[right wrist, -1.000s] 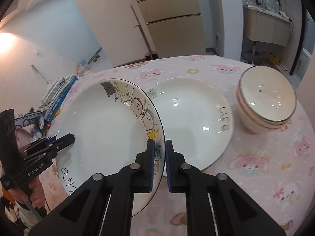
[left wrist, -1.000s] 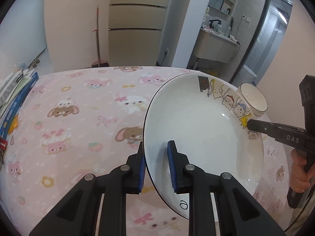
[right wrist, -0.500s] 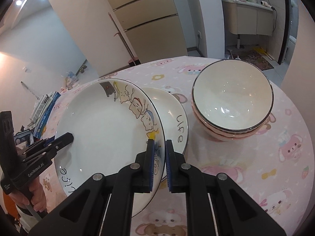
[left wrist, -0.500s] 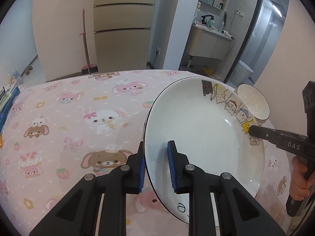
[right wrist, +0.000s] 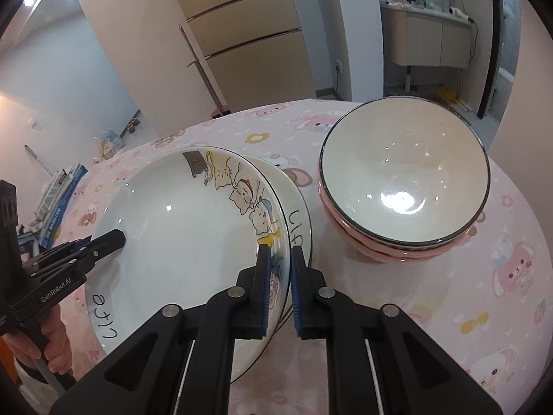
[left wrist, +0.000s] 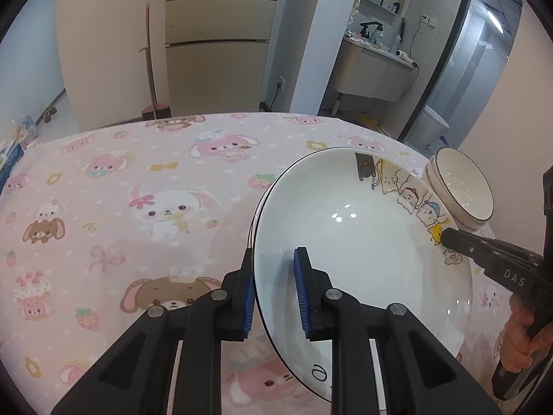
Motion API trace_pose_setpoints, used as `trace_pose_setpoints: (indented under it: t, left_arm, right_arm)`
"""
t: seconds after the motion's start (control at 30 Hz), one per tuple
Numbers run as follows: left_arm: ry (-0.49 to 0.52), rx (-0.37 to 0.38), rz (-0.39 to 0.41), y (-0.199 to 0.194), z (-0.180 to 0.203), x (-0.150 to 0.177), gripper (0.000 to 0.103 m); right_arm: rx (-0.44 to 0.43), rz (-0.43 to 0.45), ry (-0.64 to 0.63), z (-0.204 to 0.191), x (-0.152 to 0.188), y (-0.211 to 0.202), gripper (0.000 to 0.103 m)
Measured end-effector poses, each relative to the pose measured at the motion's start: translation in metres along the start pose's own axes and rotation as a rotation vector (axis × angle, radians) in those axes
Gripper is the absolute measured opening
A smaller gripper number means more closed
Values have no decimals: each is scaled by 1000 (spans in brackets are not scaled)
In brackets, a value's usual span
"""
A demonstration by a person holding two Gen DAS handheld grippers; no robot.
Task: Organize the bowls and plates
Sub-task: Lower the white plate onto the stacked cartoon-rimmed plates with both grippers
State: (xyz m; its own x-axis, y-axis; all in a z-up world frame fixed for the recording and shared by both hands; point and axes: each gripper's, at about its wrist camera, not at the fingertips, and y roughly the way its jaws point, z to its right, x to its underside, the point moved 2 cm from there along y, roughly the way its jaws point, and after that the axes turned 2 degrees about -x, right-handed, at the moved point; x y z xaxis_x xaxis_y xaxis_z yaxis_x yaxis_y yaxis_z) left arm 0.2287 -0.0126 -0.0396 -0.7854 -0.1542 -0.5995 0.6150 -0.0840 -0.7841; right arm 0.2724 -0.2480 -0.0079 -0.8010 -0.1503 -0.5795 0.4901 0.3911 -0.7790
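A white plate with cartoon cats (left wrist: 352, 235) is held tilted between both grippers. My left gripper (left wrist: 274, 263) is shut on its near left rim. My right gripper (right wrist: 279, 259) is shut on the opposite rim, by the cat drawings. In the right wrist view the held plate (right wrist: 179, 228) overlaps a second white plate (right wrist: 299, 214) lettered "life", which lies on the table mostly hidden beneath it. A stack of pink bowls (right wrist: 404, 180) stands right of the plates. The left gripper (right wrist: 114, 238) shows at the plate's far side.
A pink cartoon tablecloth (left wrist: 138, 190) covers the round table. Books and packets (right wrist: 58, 200) lie at its left edge. A person's hand (left wrist: 518, 346) grips the right tool's handle. The bowl stack (left wrist: 463, 186) sits close to the table's right edge.
Both grippers have carried the cartoon plate to the right and lower, over the "life" plate, which is now mostly covered. The bowl stack looks nearer.
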Motion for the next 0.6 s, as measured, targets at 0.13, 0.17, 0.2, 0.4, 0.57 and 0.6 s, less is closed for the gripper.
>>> trace_pose_setpoints:
  t: [0.13,0.17,0.2,0.4,0.57,0.6]
  left_arm:
    - [11,-19,10,7,0,2,22]
    - [15,-22,14,7,0,2,22]
    - [17,-27,20,8,0,3,22]
    - [22,-32,57,14,-4,7,22]
    - [29,-18,95,12,-5,10,22]
    - [36,-23,104,12,-5,10,22]
  right_arm:
    - [9,11,-21,-1,4,5,11]
    - [9,13,-25,-1,6,7,12]
    - [8,20,-28,-2,7,8,12]
    - [32,67,-84,-8,14,11,13]
    - [49,99,-96,-12,16,11,13]
    - [57,106,-107,-13,17,11,13]
